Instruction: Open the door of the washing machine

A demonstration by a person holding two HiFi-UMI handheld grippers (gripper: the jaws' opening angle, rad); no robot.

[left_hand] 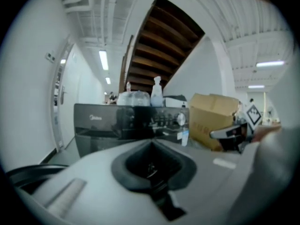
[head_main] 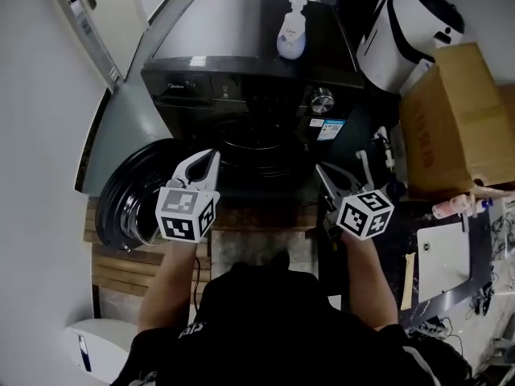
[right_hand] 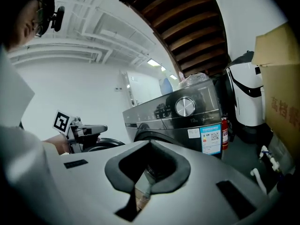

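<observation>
White walls frame the washing machine (head_main: 241, 63) just ahead of both pairs of fingers, its door (head_main: 121, 195) swung open left of the left gripper (head_main: 212, 155), which, like the right gripper (head_main: 321, 170), is clenched on nothing.

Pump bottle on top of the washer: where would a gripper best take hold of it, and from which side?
Likely the rounded body of the pump bottle, below the pump, coming in level from the front of the washing machine. The bottle stands upright on the top with nothing before it, and the narrow pump head offers a top-down grip little.
</observation>
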